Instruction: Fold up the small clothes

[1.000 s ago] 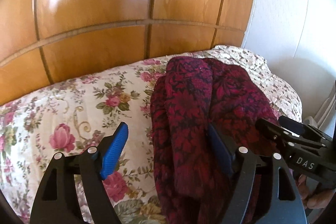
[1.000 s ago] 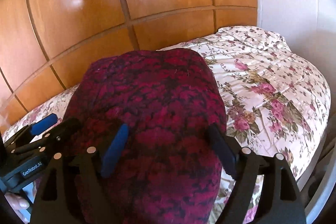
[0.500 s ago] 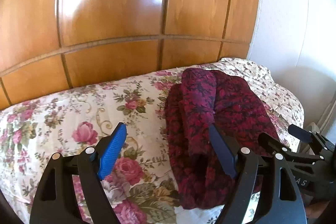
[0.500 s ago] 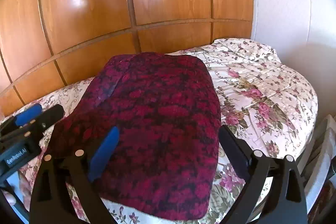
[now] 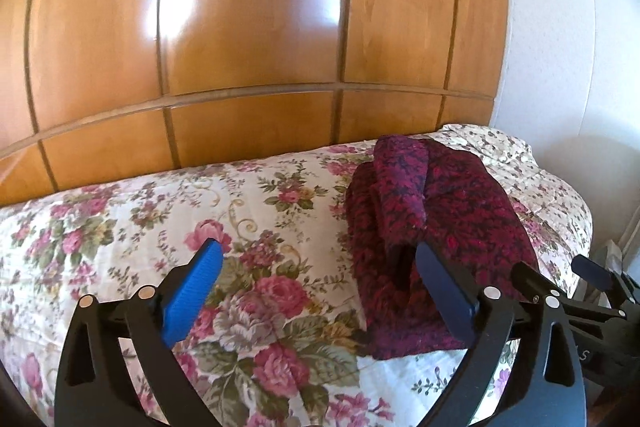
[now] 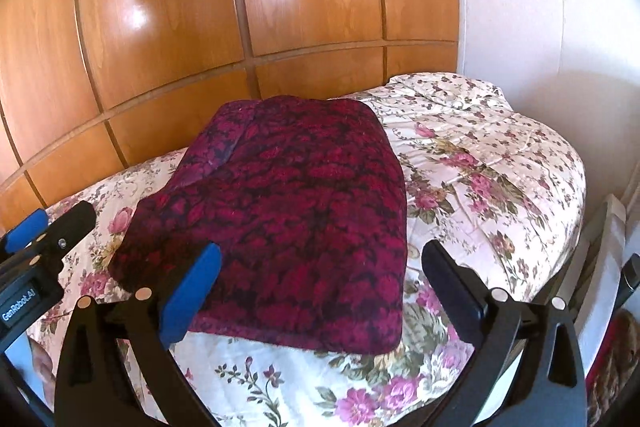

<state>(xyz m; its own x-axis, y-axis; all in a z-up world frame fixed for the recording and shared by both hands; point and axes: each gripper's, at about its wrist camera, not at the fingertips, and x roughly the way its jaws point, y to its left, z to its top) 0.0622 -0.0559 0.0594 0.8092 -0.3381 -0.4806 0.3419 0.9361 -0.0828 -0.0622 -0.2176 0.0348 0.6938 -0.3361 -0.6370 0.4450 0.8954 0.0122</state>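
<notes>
Garment (image 6: 296, 211): dark red and black patterned knit, folded into a thick rectangular bundle, lying flat on the floral bedspread (image 6: 480, 163). It sits toward the wooden panelled wall (image 6: 200, 7), with the white wall (image 6: 520, 7) off to the right. In the left wrist view the garment (image 5: 432, 227) shows its stacked fold layers along the near left edge, one narrow folded strip lying on top.

Bedspread (image 5: 160, 219) — cream ground, pink roses and green leaves, lightly creased, covers the whole bed surface around the bundle.

Right gripper (image 6: 320, 291): jaws spread wide, having just been opening; the garment's near edge lies ahead of and below the tips, no pad pressing on it, nothing clamped. Left blue pad overlaps the bundle's near left corner in the picture only.

Left gripper (image 5: 320, 291): jaws likewise spread wide, just been opening — bare bedspread between them. Its right finger stands in front of the bundle's left edge; whether it touches cannot be told.

Each gripper appears at the edge of the other's view: right gripper (image 5: 560, 287), left gripper (image 6: 48, 223).
</notes>
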